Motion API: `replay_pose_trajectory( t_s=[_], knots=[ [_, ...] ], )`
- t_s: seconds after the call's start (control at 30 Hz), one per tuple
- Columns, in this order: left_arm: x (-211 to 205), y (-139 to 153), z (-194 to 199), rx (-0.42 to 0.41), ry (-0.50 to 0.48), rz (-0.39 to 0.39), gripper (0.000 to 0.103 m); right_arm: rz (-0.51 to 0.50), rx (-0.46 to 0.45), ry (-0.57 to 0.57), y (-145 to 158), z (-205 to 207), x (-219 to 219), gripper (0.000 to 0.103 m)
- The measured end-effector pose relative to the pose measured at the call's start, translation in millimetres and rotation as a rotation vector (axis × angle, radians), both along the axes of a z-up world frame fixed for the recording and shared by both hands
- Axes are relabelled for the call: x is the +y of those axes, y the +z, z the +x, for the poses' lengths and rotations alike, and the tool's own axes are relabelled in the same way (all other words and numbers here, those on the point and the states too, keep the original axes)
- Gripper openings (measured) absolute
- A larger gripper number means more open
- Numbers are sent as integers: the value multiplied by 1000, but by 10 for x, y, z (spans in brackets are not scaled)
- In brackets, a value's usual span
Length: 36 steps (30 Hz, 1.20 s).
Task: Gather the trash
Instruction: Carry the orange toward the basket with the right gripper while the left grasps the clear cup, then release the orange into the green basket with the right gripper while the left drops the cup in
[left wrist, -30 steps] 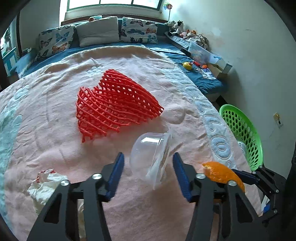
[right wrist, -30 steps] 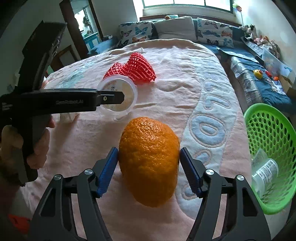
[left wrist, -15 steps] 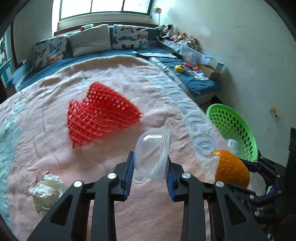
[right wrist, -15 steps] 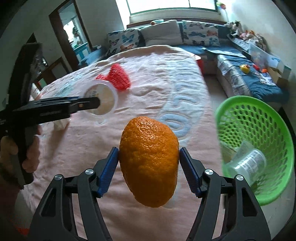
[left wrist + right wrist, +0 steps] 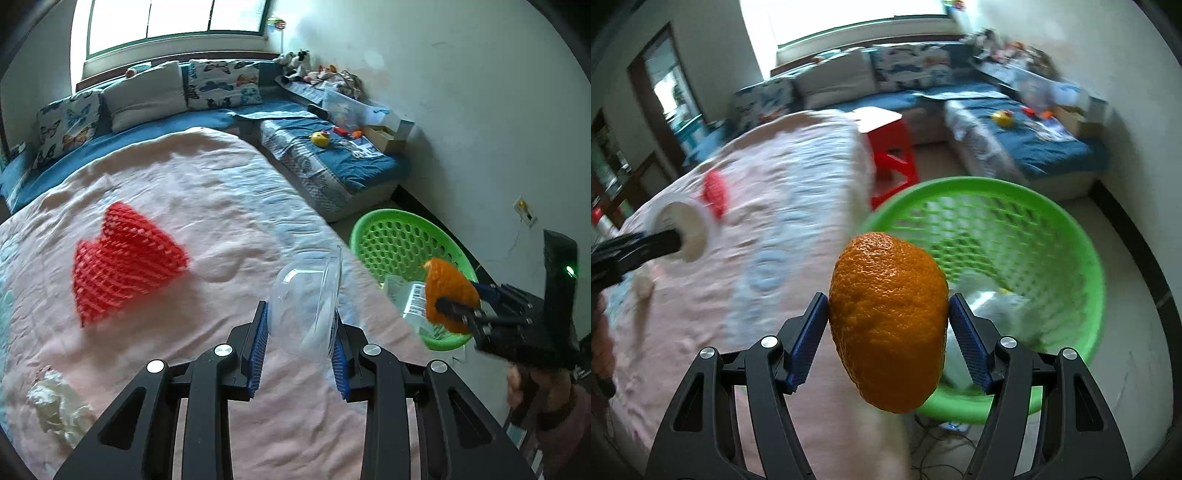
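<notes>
Claws both clamped: left claw (image 5: 299, 347) on clear plastic tub (image 5: 306, 295), right claw (image 5: 888, 332) on dimpled oval orange (image 5: 888, 317).

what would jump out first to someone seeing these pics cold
The orange peel, clamped in the right gripper, fills the middle of the right wrist view just in front of the green basket on the floor. In the left wrist view the left gripper pinches a clear plastic cup above the pink blanket, where a red foam net lies.
</notes>
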State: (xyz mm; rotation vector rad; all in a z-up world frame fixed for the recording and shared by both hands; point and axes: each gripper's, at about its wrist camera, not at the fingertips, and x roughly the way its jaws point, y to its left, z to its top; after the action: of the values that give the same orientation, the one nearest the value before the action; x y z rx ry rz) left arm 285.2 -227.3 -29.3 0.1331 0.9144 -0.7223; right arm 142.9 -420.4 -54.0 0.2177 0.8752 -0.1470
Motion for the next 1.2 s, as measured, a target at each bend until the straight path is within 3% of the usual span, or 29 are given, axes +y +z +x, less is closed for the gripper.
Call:
replay_pose_trajectory(
  t_s=[0.2,0.5,1.03,1.2],
  knots=[
    [-357,-2,-91,-1,-58,11,30,-10,27,-105,-115,-34,-474,67],
    [-813,-77,-162,10,-119,32,30,3,56,-179,-285,-21,-812,72],
    [-1439,-317,-156,58,-158,86,31,-44,17,-178,-155,-330,-891,78],
    [-1564,-358,-168,57,-166,95,42,-40,4,-171,-125,-453,-882,78]
  ],
)
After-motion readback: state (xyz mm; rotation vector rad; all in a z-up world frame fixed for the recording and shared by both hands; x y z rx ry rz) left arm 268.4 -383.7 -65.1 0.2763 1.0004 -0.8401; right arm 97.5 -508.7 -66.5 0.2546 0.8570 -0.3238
